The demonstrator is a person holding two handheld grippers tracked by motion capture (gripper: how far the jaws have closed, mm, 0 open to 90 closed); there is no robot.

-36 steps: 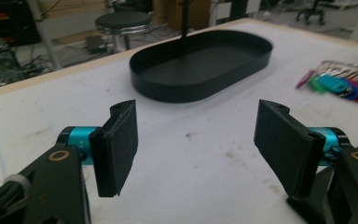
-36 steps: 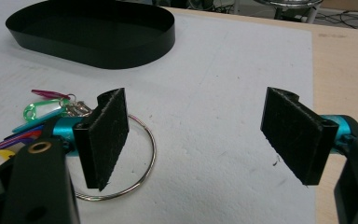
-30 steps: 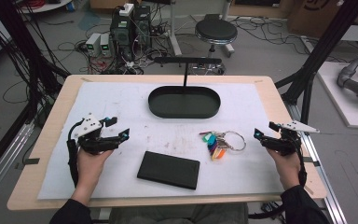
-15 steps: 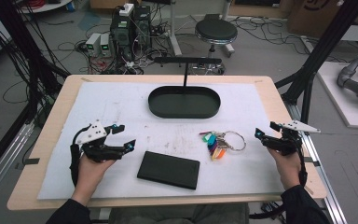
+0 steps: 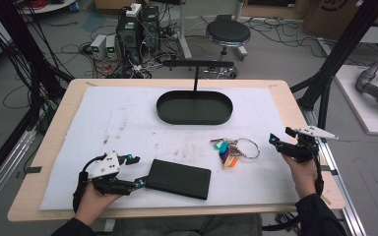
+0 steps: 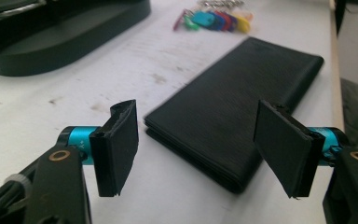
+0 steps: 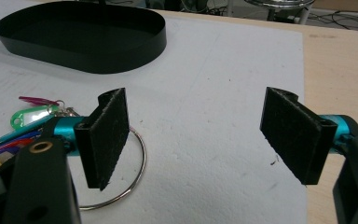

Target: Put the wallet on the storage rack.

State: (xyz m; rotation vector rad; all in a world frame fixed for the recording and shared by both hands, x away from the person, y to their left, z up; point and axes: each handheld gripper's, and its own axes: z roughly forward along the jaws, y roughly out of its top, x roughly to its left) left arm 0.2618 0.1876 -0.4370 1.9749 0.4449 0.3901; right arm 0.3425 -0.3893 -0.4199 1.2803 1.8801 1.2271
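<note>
On the white mat near the table's front edge lies a black wallet (image 5: 178,178), flat and closed, its long sides running roughly across the table with its left end toward the left gripper (image 5: 137,171). In the left gripper view the wallet (image 6: 235,119) reads as a slim folded case of finely ribbed black material, its stacked layers showing at the near corner, unmarked and lying square on the mat. That gripper's jaws stand apart on either side of this near end, the pads clear of it, and they have just been closing a little with the wallet's corner between them but not yet pinched. So by my reading the pick-up is only at the approach stage: nothing has been lifted, the grasp is not yet made, and any carrying or placing is all left to do.

To the wallet's right, apart from it, rests a bunch of keys (image 5: 232,148) with coloured tags on a large metal ring. Behind both, toward the far side of the mat, sits a black oval tray (image 5: 195,118), empty as far as can be seen, with a T-shaped stand rising behind it. The right gripper (image 5: 281,139) hovers just right of the key ring, jaws spread wide and holding nothing.
</note>
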